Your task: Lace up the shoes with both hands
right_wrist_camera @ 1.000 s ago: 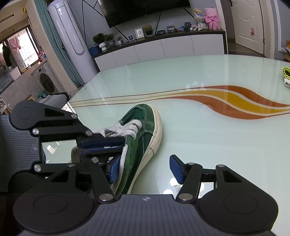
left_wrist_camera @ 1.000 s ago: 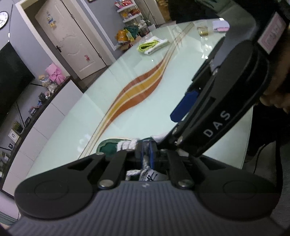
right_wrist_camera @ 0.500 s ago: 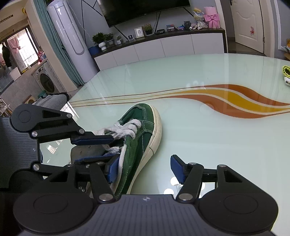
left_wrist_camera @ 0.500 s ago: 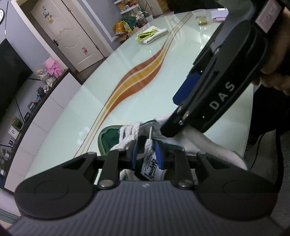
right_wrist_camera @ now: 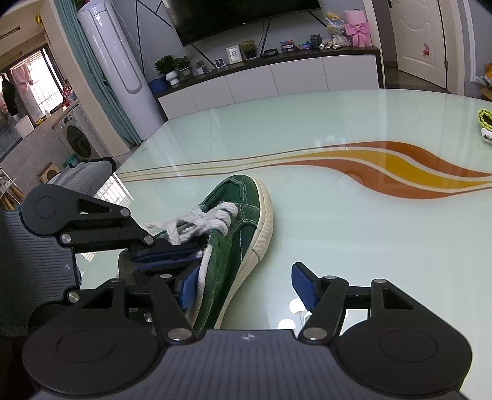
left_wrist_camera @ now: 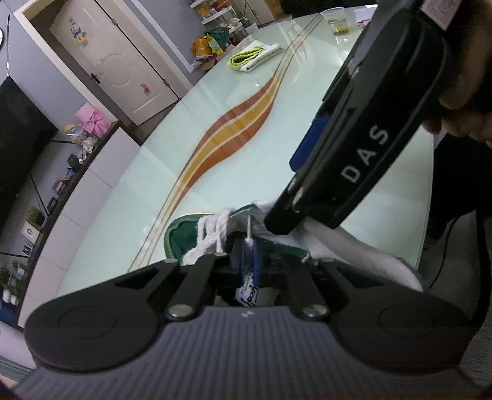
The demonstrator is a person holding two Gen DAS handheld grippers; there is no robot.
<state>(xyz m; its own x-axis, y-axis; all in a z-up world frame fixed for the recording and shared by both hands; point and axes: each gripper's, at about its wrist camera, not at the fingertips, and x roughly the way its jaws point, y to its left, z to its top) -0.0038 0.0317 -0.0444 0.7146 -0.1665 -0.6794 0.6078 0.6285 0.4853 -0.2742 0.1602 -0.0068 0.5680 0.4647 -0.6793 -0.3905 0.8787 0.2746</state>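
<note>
A green suede shoe (right_wrist_camera: 243, 215) with a cream sole lies on the pale glass table (right_wrist_camera: 353, 240), toe pointing away. Its white laces (right_wrist_camera: 204, 223) are bunched over the tongue. In the left wrist view my left gripper (left_wrist_camera: 249, 250) is shut on a white lace end, and the lace tip (left_wrist_camera: 248, 226) sticks up above the blue pads. My right gripper (right_wrist_camera: 246, 287) stands open low over the table. Its left pad (right_wrist_camera: 188, 284) rests against the shoe's side; the right pad is over bare glass. The right gripper's black body (left_wrist_camera: 363, 160) hangs above the shoe's heel.
A folded yellow-green cloth (left_wrist_camera: 252, 57) and a plastic cup (left_wrist_camera: 336, 20) sit at the table's far end. A hand (left_wrist_camera: 461, 101) holds the right gripper. An orange and yellow wave (right_wrist_camera: 415, 172) runs across the glass. The near table edge (left_wrist_camera: 427, 215) is close to the shoe.
The left gripper's fingers stood apart around the lace end half a second ago and have now shut on it. The right gripper has stayed open in much the same place.
</note>
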